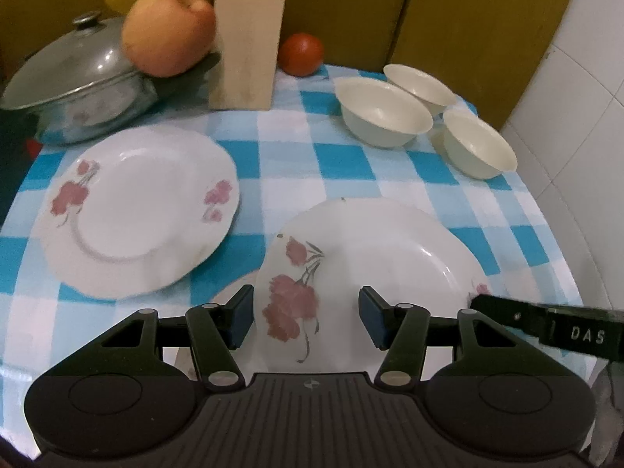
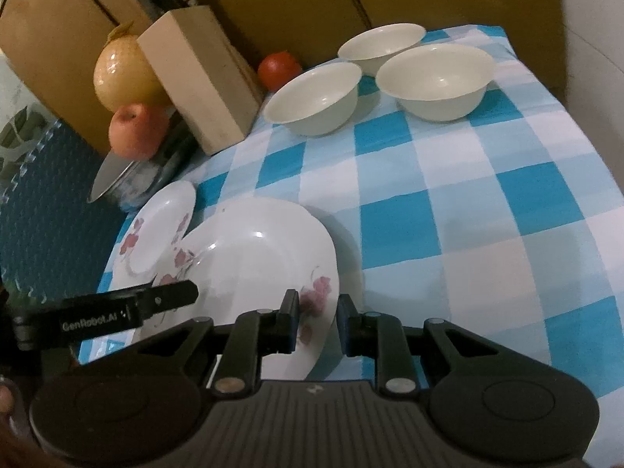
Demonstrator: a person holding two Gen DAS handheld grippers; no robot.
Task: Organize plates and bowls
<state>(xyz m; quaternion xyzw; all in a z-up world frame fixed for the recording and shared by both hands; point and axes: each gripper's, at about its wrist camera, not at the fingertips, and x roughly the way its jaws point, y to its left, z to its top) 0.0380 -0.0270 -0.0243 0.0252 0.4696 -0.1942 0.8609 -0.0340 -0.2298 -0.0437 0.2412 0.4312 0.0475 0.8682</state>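
In the left wrist view your left gripper (image 1: 305, 318) hangs released over the near plate (image 1: 370, 273) on the checkered worktop (image 1: 288, 152); in the right wrist view your right gripper's (image 2: 316, 321) fingers (image 2: 290, 318) grasp that plate's rim.

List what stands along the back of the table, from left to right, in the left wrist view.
Pot → apple → knife block → tomato → three bowls.
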